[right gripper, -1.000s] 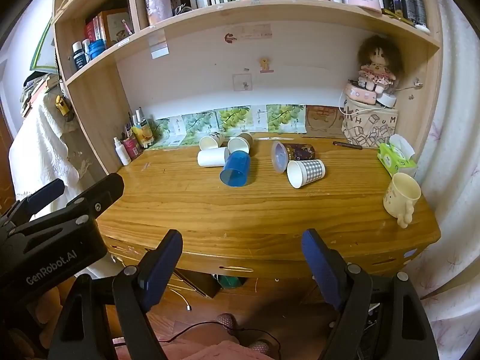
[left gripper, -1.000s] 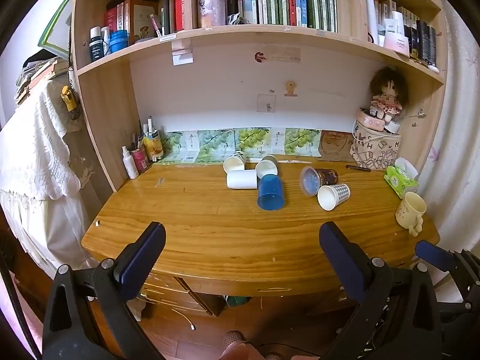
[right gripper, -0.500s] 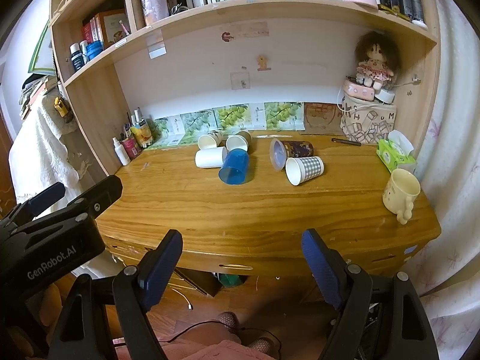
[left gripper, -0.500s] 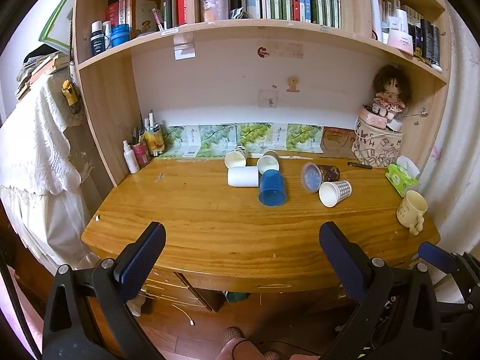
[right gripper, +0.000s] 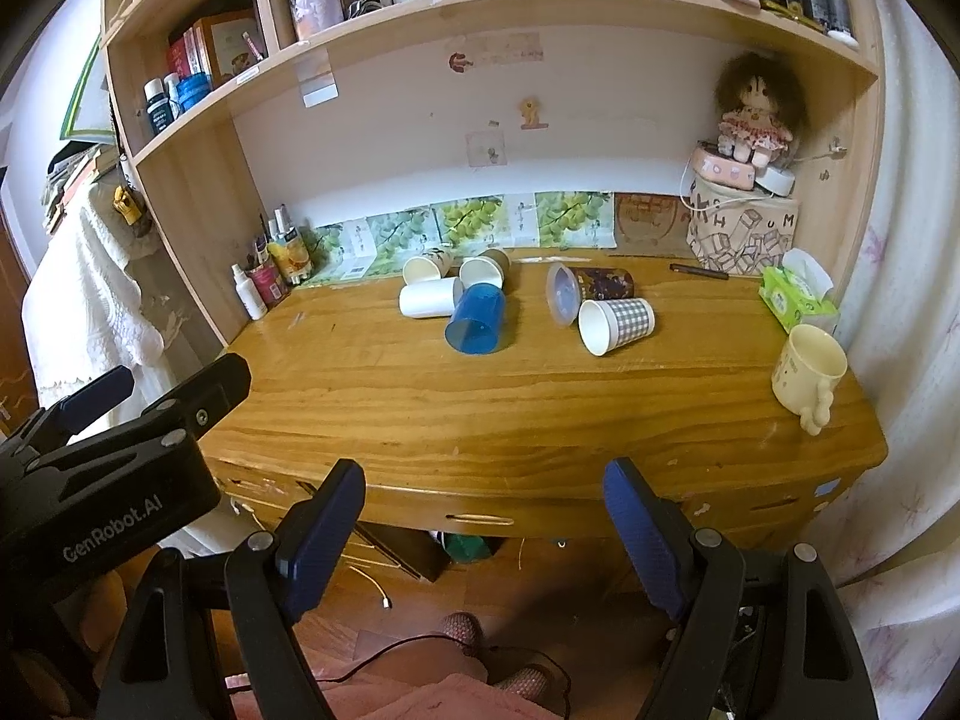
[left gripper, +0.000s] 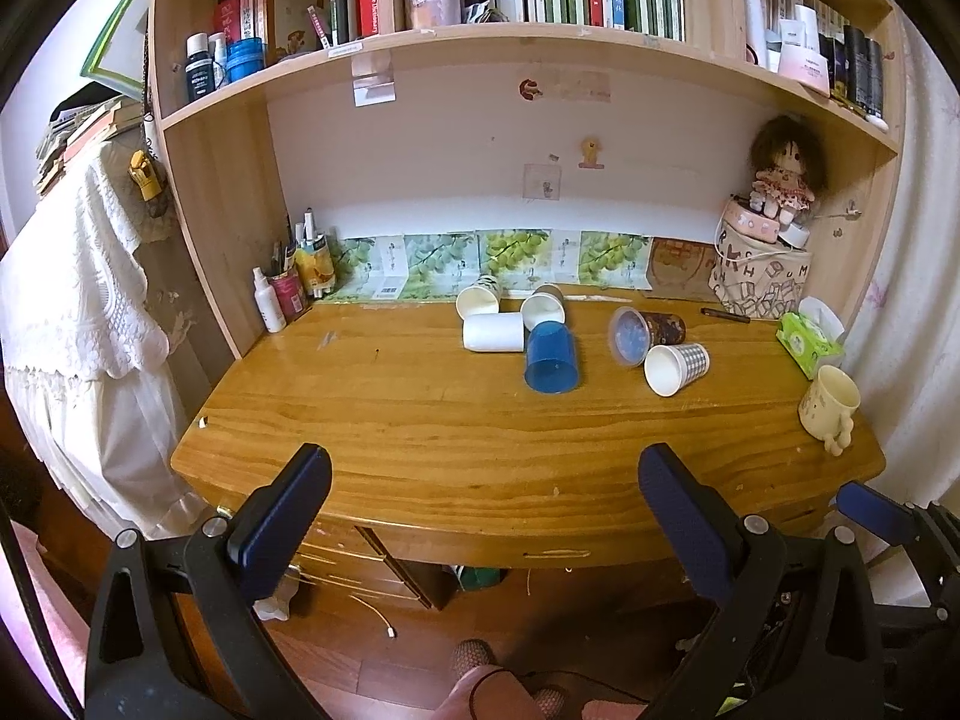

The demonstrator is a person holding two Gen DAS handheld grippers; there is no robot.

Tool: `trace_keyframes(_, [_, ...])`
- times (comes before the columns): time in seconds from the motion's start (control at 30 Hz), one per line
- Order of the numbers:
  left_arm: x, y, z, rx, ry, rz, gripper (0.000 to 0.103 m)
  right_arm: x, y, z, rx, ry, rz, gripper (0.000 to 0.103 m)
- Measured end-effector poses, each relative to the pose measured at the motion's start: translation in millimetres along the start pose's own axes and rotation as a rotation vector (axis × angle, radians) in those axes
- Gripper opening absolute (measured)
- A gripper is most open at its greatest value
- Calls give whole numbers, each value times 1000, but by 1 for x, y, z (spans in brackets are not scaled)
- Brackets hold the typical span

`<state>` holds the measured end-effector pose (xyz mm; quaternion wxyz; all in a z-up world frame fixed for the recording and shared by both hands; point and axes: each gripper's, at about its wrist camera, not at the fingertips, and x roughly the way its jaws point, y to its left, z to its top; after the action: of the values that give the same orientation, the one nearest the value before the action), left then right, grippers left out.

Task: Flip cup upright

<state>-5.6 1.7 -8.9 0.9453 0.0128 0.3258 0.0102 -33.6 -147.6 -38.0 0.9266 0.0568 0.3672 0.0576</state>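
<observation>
Several cups lie on their sides on the wooden desk (left gripper: 420, 420): a blue plastic cup (left gripper: 551, 357), a white paper cup (left gripper: 493, 332), two more paper cups (left gripper: 478, 302) behind it, a checked paper cup (left gripper: 677, 360) and a dark patterned cup with a clear lid (left gripper: 645, 333). The right wrist view shows the blue cup (right gripper: 477, 319) and checked cup (right gripper: 615, 325) too. My left gripper (left gripper: 480, 468) and right gripper (right gripper: 483, 486) are both open and empty, in front of the desk's near edge, well short of the cups.
A cream mug (left gripper: 829, 399) stands upright at the desk's right edge, a green tissue pack (left gripper: 809, 343) behind it. A doll on a patterned box (left gripper: 759, 276) sits at the back right, bottles (left gripper: 288, 294) at the back left. Bookshelves hang overhead.
Both grippers have drifted slightly and the views have tilted a little. The cups have not moved. Both grippers stay open.
</observation>
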Motion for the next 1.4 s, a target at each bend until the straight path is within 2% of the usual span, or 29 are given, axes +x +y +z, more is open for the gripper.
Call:
trace_keyframes(0.77, [10,-6,-12,-53,123,29,102,7,-6,-9,-2,111,26,82])
trace_keyframes(1.03, [22,-13,-8,-29,162,24,102,16,-19,-8,53,142,29,82])
trace_keyframes(1.4, [58,-26,1,-14,261,-25,102,37,-49,-9,165,216,9,82])
